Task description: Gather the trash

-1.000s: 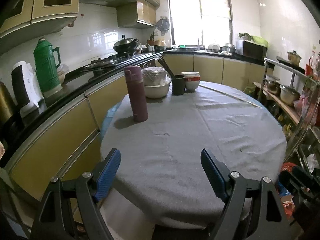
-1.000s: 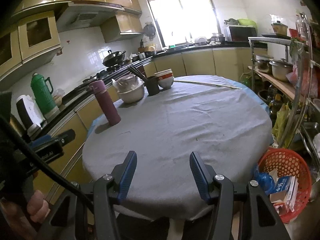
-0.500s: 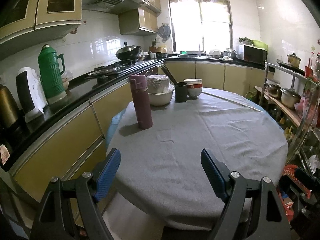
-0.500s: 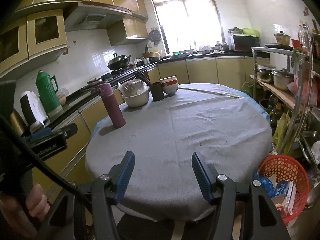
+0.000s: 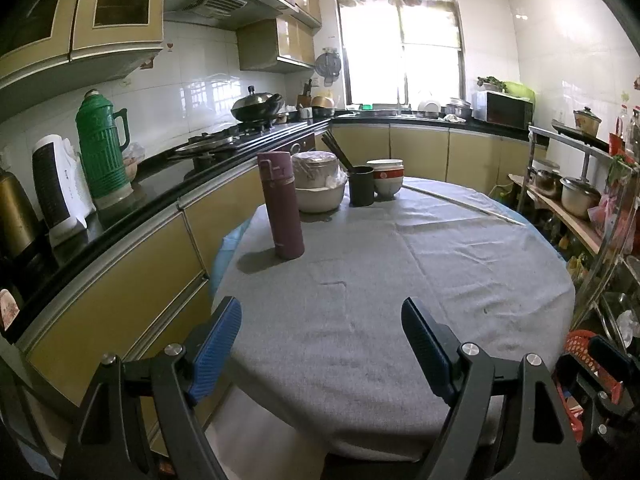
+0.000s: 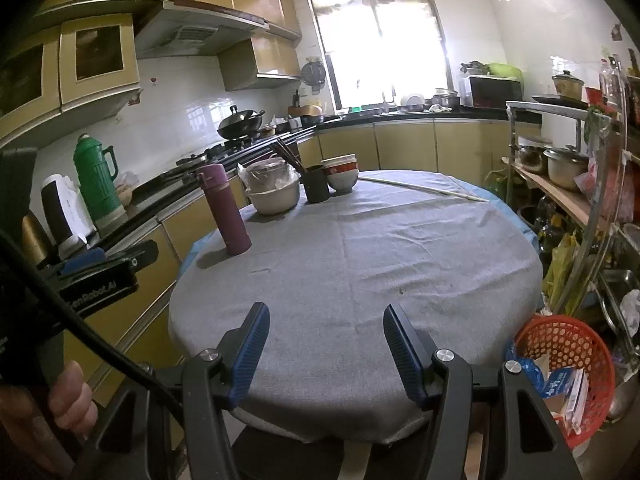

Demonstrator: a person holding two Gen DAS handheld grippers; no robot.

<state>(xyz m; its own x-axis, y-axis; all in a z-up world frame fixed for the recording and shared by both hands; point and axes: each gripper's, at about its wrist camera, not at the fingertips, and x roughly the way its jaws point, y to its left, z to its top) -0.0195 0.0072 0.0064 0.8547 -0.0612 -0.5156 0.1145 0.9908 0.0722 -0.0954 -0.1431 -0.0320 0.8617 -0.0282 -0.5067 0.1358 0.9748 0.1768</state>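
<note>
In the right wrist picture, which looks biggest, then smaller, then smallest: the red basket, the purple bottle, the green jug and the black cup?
1. red basket, though it sits nearest the camera, which makes it look bigger.
2. and 3. green jug and purple bottle: too alike to rank.
4. black cup, smallest.

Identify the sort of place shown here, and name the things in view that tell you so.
A home kitchen, most likely: a wok on a gas stove along the counter, a microwave near the window, and a cloth-covered round table holding stacked bowls.
</note>
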